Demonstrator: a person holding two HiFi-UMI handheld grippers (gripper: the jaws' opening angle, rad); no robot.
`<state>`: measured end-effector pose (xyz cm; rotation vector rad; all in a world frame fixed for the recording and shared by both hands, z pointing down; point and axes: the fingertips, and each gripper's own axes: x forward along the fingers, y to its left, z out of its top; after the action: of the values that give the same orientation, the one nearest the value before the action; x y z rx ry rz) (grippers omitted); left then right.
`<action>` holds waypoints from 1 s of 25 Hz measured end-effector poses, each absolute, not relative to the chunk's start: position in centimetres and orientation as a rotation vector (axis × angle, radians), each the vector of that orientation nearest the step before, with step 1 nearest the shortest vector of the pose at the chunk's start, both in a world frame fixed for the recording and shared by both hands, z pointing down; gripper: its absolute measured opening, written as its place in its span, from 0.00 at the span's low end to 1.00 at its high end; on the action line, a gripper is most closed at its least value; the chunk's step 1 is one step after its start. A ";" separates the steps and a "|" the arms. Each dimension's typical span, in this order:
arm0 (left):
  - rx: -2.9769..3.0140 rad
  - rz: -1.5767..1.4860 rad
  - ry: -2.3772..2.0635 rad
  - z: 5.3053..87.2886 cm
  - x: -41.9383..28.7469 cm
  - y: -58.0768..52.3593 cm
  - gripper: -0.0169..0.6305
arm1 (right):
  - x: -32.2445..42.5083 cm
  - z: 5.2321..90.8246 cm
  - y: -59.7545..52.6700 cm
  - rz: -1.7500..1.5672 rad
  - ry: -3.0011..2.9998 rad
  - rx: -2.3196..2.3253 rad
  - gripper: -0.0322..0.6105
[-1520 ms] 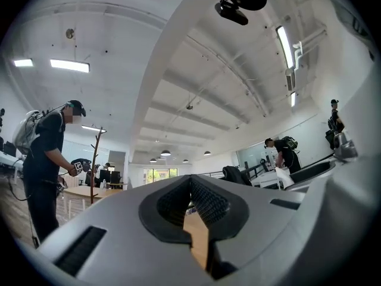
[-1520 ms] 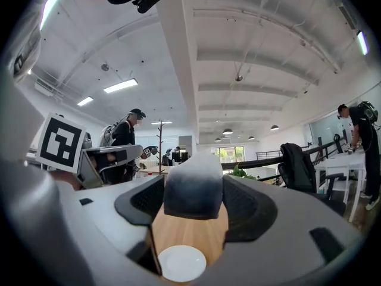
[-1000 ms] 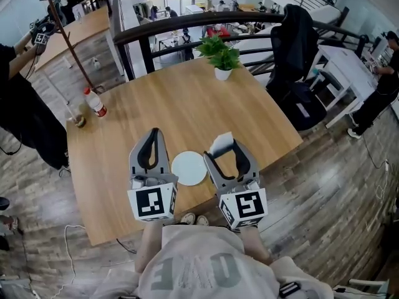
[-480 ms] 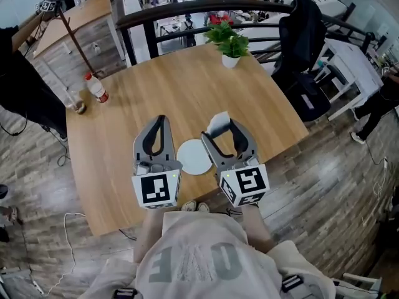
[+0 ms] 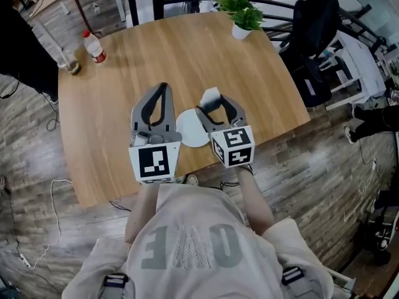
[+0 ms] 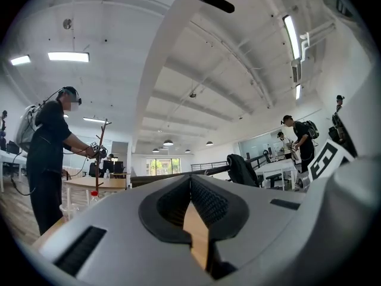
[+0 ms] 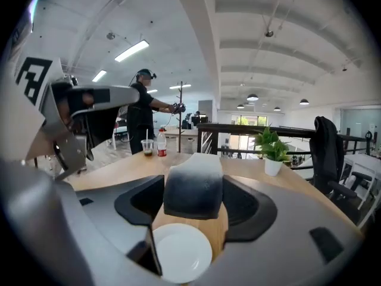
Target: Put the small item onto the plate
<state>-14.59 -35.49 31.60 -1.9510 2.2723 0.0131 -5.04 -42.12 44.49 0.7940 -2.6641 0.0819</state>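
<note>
Centrally, the right gripper (image 7: 193,204) clamps the small item (image 7: 193,183), a block pale on top and dark on its near face, between its two jaws close to their tips. The white plate (image 7: 181,254) lies on the wooden table (image 5: 187,48) below these jaws, nearer the gripper's body than the item; item and plate are apart. The left gripper (image 6: 190,180), just beside the right one with the plate between them, has its jaws closed tip to tip on nothing; table shows through the gap behind the tips. Far ahead of the right gripper stand a potted plant (image 7: 272,151), a bottle (image 7: 161,143) and a cup (image 7: 147,147).
</note>
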 end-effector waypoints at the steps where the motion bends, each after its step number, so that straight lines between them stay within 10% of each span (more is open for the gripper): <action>1: -1.953 0.006 2.289 32.0 -14.7 -35.3 0.04 | -5.3 45.6 -41.8 0.092 -2.640 0.761 0.54; 25: -1.873 -0.037 2.464 35.6 -18.5 -32.3 0.04 | -5.6 63.7 -40.4 0.180 -2.047 0.418 0.54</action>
<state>-18.51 -32.27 35.59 -1.8726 2.4642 -0.0373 -5.60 -40.40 63.75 0.4184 -2.0466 0.1800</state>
